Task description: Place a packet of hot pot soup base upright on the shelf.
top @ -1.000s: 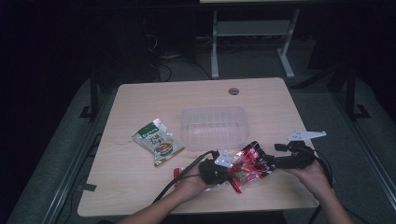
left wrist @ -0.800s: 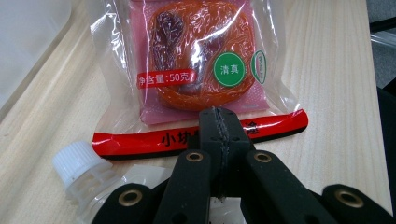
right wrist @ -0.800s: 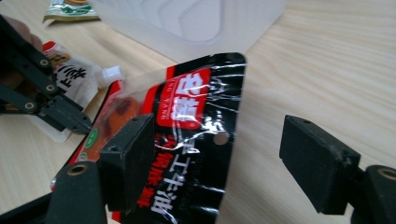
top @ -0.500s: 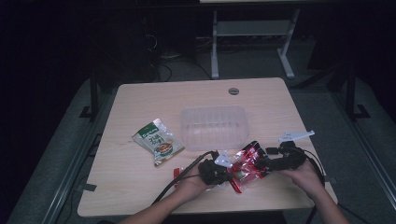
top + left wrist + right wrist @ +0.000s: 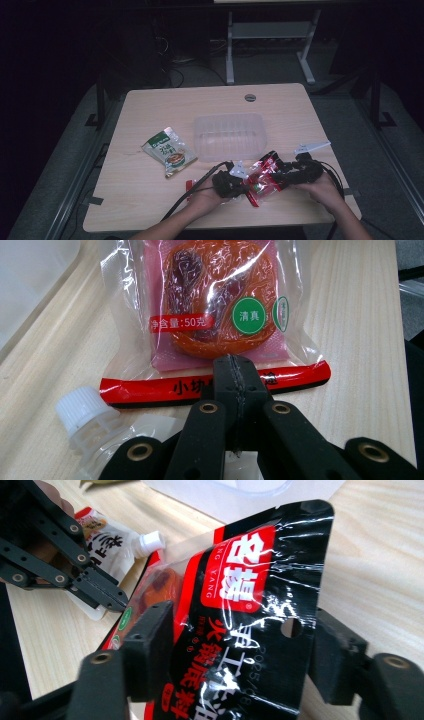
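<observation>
Packing looks barely begun: the clear plastic tub at mid-desk holds nothing that can be made out. The red-and-black sauce packet is near the desk's front edge, between both hands. The left tool is clamped together on the packet's sealed red edge. The right tool has just been narrowing, jaws either side of the packet's other end; whether they press yet cannot be told. A green packet and a white-capped spout pouch lie outside the tub, probably left to go in.
</observation>
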### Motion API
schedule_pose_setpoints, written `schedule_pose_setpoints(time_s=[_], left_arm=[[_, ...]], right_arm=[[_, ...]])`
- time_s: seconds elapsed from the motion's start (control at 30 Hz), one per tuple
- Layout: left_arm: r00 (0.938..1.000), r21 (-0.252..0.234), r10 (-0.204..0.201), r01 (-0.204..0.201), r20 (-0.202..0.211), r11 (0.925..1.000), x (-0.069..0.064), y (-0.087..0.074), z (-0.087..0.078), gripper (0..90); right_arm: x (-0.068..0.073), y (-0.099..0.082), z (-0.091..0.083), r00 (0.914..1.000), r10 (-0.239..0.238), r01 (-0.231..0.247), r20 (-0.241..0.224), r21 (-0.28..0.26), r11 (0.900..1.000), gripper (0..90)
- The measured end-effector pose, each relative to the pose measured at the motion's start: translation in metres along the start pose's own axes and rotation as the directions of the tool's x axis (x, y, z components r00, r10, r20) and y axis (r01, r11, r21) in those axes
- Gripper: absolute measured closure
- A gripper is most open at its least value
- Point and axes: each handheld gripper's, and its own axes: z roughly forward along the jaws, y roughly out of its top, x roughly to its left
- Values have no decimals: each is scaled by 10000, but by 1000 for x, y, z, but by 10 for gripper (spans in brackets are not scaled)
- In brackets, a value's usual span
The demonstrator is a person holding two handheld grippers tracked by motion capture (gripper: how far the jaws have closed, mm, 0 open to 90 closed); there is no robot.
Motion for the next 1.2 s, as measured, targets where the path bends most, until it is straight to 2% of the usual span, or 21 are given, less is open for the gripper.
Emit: schedule_pose_setpoints(time_s=[0.03,0.07,0.13,0.23,0.27,0.37,0.43,0.47,0.87,0.97,1.13,1.2], left_arm=[[10000,0,0,0,0,10000,0,0,0,899],[10000,-19,2,-2,-17,10000,0,0,0,899],[10000,-26,29,-29,-38,10000,0,0,0,899],[10000,-27,44,-44,-39,10000,0,0,0,899],[10000,-26,63,-63,-45,10000,0,0,0,899],[10000,-23,15,-15,-47,10000,-1,0,0,899],[10000,-36,-8,8,-55,10000,-1,0,0,899],[10000,-22,13,-13,-62,10000,-1,0,0,899],[9999,0,73,-73,-79,10000,0,0,0,899],[9999,0,76,-76,-84,10000,0,0,0,900],[10000,51,13,-13,-60,10000,0,0,-1,899],[10000,79,-40,40,-5,10000,1,0,-1,899]], right_arm=[[0,0,0,10000,0,0,0,0,10000,353],[0,0,-4,9999,-77,75,-78,-244,9997,408],[1,-1,-7,9998,-151,147,-117,-375,9992,444],[2,-1,-9,9996,-207,198,-217,-416,9989,489],[2,-1,-12,9993,-308,297,-193,-552,9980,577],[2,-1,-17,9984,-491,468,-280,-797,9957,666],[3,-1,-17,9980,-552,524,-316,-826,9952,670],[4,-1,-15,9966,-639,607,-516,-628,9962,689],[9,1,-16,9912,-1013,965,-858,-580,9936,866],[10,1,-16,9899,-1079,1027,-914,-602,9929,879],[12,1,-18,9836,-1464,1399,-1052,-671,9879,898],[14,1,-19,9834,-1441,1365,-1102,-736,9879,899]])
